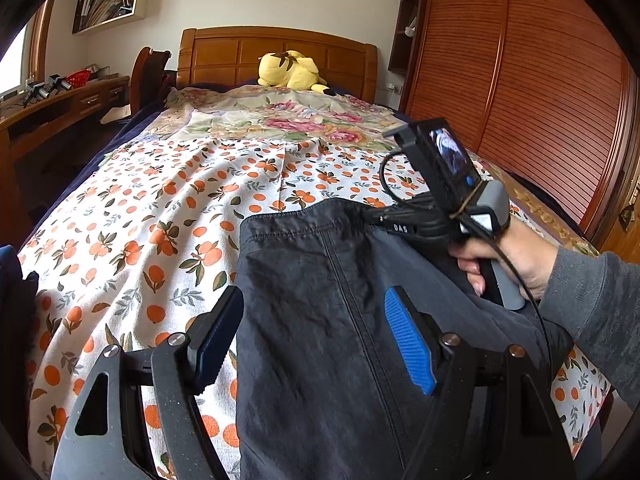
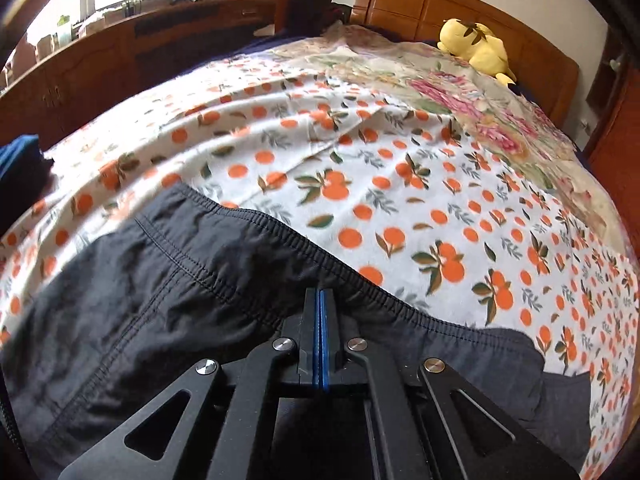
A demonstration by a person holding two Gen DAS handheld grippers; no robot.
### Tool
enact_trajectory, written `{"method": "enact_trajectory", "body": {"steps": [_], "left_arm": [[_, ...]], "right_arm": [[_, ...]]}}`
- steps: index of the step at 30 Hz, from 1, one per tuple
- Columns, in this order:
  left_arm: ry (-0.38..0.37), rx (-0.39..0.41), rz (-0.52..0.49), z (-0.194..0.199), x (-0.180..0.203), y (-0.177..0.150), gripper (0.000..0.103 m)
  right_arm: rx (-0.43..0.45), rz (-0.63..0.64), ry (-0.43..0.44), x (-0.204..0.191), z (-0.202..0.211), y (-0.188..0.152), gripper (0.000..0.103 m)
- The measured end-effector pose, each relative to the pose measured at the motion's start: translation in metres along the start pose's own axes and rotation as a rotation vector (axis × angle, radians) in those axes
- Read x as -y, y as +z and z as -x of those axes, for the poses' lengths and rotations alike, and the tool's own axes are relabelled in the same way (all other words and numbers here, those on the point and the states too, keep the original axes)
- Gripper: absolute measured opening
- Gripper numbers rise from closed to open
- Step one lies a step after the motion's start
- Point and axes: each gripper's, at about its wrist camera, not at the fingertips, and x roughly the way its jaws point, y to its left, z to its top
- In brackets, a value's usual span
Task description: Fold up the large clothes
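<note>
- Black linkage arms of the left gripper fill the bottom of the left wrist view; its jaws stand wide apart, one blue ribbed pad showing, with dark fabric lying between them and neither pad pressing on it.
- Tilted downward, that gripper hovers over the dark garment, which lies spread on the near part of the bed, its stitched hem towards the headboard.
- On the right of the same view, a hand in a grey sleeve grips the handle of the right gripper, angled down at the garment's hem; a small screen and a looped cable sit on top of that tool.
- In the right wrist view its two blue pads are pressed flat together just at the gathered hem; whether any cloth is pinched between them cannot be told.
- Around the garment lies an orange-print sheet, rumpled into ridges, with a floral cloth beyond it.
- At the wooden headboard rests a yellow plush toy.
- A wooden desk runs along the left side and a slatted wardrobe along the right.
</note>
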Motion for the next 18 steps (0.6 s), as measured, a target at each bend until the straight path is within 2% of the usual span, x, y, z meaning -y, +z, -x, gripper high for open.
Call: {"method": "enact_trajectory", "body": {"steps": [3, 5, 7, 8, 9, 16, 18], "left_arm": [[-0.001, 0.001, -0.003, 0.000, 0.001, 0.001, 0.074], [-0.003, 0.002, -0.008, 0.000, 0.004, 0.001, 0.074], [-0.005, 0.002, -0.017, 0.000, 0.008, 0.001, 0.074], [-0.005, 0.003, -0.023, 0.001, 0.010, 0.001, 0.074], [-0.004, 0.003, -0.029, 0.001, 0.012, 0.001, 0.074], [-0.016, 0.008, -0.078, 0.007, 0.033, 0.001, 0.074], [-0.027, 0.012, -0.088, 0.011, 0.040, 0.000, 0.074]], "right_arm": [[-0.001, -0.034, 0.010, 0.003, 0.009, 0.001, 0.001], [0.010, -0.049, 0.003, 0.006, 0.023, -0.001, 0.009], [0.013, -0.057, 0.004, 0.006, 0.040, -0.006, 0.024], [0.011, -0.062, -0.015, 0.007, 0.048, -0.012, 0.040], [0.008, -0.069, -0.027, 0.009, 0.057, -0.020, 0.046], [0.032, -0.130, -0.077, 0.029, 0.144, -0.105, 0.057], [0.031, -0.158, -0.104, 0.039, 0.167, -0.131, 0.064]]}}
